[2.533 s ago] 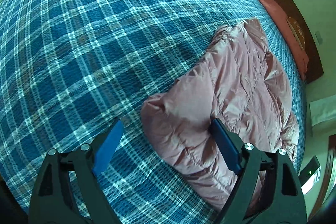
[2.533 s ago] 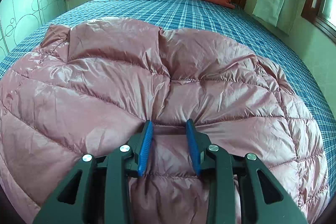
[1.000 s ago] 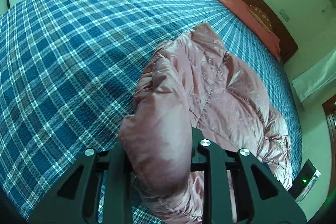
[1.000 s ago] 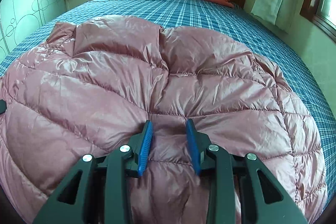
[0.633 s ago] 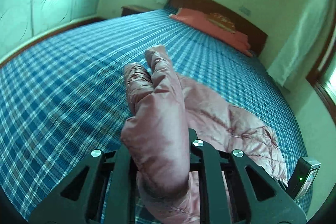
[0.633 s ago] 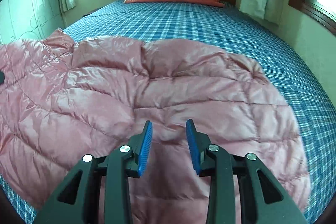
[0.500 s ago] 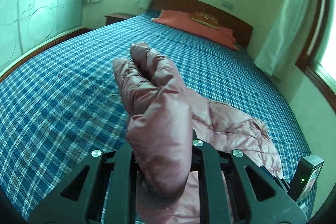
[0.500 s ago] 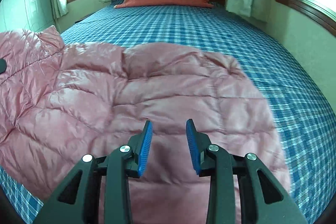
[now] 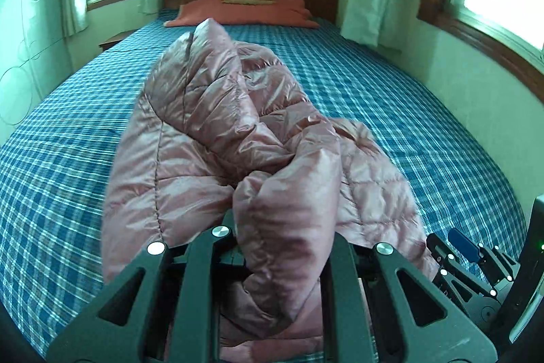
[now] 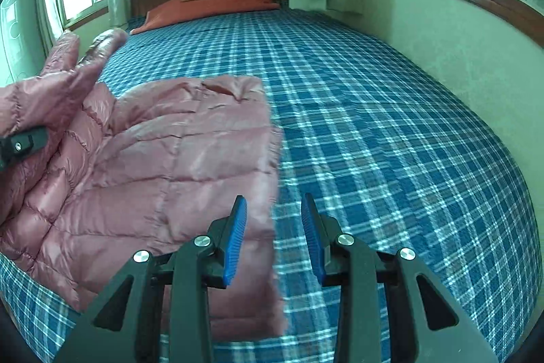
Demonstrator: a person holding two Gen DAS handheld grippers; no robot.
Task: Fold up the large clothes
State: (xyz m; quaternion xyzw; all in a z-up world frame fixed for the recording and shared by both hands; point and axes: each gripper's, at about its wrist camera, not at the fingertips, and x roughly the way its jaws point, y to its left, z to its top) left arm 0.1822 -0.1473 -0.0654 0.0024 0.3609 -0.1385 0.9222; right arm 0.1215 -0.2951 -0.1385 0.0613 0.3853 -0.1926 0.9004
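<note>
Along the plaid bed (image 9: 68,138), left claw (image 9: 282,247) lifts lengthwise pink jacket (image 9: 217,125).

The left gripper's fingers (image 9: 335,247) are mostly buried under the pink jacket (image 9: 238,138); the jacket's near edge (image 10: 277,227) looks motion-blurred.

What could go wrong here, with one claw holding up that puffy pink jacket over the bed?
The left gripper pinches only one bunched bit of the shiny pink jacket; slick fabric like that might slide out mid-lift. The right gripper is open and holds nothing, so the rest could drag across the plaid bedspread and crease unevenly. The jacket also lies near the bed's front edge and might slip off.
</note>
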